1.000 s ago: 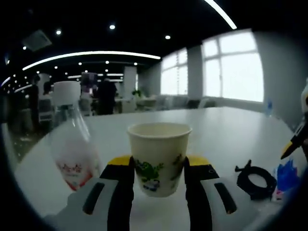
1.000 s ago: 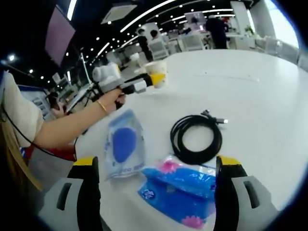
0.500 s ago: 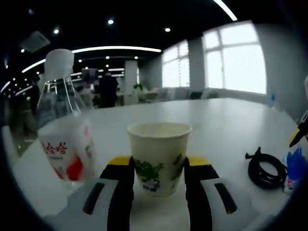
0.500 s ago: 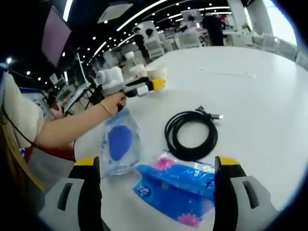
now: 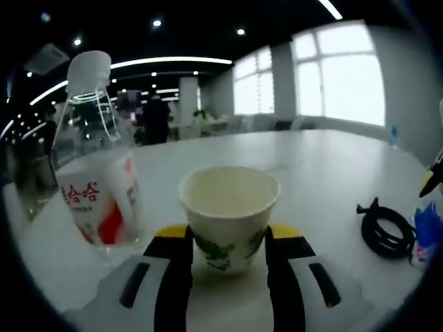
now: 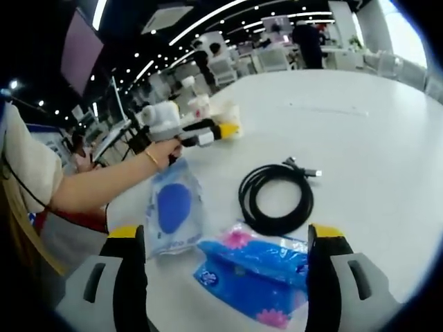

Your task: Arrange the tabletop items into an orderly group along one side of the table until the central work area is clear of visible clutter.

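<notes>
My left gripper is shut on a white paper cup with a green print, held upright just over the white table. A clear water bottle with a red and white label stands close to the cup's left. In the right gripper view a hand holds the left gripper with the cup beside the bottle at the table's far left. My right gripper is open wide above a blue tissue pack.
A coiled black cable lies mid-table, also at the right in the left gripper view as the cable. A clear pouch with a blue item lies beside the person's forearm. Chairs and people are far behind the table.
The left gripper has brought the cup closer to the bottle and lower, and its view now tilts down into the cup. The right gripper has barely moved.
</notes>
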`<state>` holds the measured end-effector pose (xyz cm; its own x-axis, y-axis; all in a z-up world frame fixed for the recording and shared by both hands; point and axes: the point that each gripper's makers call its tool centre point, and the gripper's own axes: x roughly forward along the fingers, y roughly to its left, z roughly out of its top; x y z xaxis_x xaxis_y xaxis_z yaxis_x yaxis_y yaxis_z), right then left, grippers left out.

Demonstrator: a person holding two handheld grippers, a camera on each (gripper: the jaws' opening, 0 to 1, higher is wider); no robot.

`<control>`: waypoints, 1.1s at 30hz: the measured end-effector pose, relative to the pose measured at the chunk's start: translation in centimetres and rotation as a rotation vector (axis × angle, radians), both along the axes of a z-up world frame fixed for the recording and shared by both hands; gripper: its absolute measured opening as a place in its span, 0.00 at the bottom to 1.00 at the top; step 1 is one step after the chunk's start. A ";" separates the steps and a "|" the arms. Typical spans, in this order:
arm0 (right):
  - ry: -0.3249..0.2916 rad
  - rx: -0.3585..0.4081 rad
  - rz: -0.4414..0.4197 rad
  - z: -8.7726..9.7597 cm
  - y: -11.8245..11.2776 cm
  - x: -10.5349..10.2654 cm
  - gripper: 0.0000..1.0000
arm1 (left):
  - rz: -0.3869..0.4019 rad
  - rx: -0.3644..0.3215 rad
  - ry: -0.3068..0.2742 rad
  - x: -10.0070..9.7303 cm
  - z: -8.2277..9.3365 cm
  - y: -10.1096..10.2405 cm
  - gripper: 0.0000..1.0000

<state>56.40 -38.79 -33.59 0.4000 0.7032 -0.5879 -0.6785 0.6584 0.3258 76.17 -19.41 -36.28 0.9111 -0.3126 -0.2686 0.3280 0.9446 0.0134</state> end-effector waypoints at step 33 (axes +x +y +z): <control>-0.012 0.113 -0.031 3.1 1.2 0.3 0.99 | -0.034 -0.006 0.157 -3.4 0.8 -0.1 0.62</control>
<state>56.67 -37.59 -30.47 0.4291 0.7519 -0.5004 -0.6630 0.6385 0.3908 72.78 -19.50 -35.46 0.8469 -0.3445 -0.4051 0.3571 0.9329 -0.0467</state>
